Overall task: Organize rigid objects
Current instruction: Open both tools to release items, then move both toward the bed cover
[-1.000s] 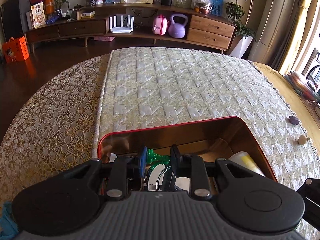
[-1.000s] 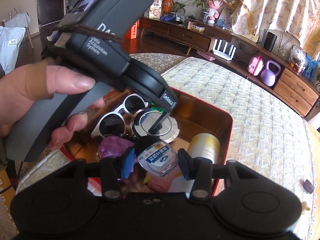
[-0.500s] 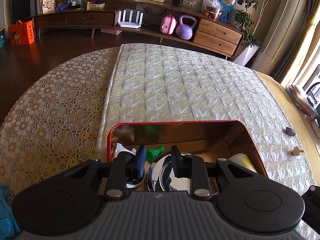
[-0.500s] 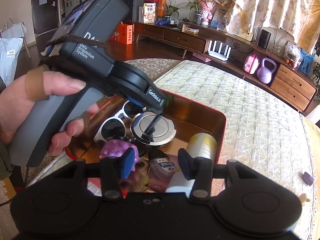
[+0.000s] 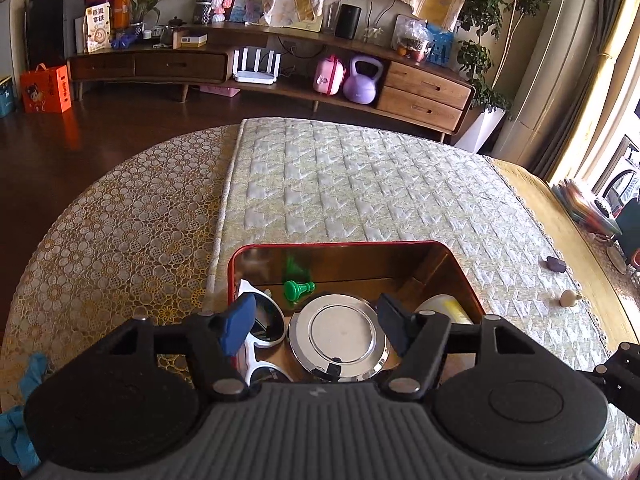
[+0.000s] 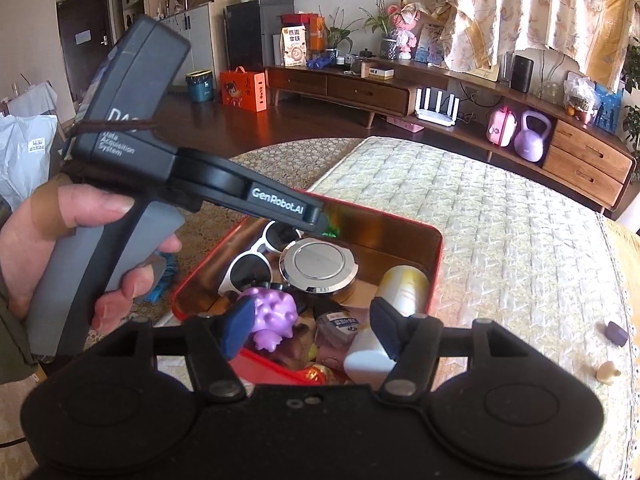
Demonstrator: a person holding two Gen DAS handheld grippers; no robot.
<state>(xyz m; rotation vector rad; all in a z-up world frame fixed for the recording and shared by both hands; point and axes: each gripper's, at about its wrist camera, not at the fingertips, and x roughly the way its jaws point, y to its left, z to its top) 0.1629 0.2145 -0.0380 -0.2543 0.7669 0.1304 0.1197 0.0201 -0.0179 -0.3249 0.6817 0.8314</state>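
Tin [image 5: 460, 268] holding sunglasses [image 5: 264, 328], chrome lid [image 5: 340, 332], green pawn [image 5: 298, 289].
Left gripper [image 5: 316, 326] and right gripper [image 6: 312, 326] are hovering above tin, jaws opening, gripping nothing.

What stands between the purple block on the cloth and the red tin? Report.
Nothing visible. Only quilted cloth lies between the purple block and the red tin; the beige piece sits beside the block, off that line.

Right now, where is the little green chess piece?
In the left wrist view, the green chess piece lies inside the red tin, by its far wall, beyond the shiny round lid.
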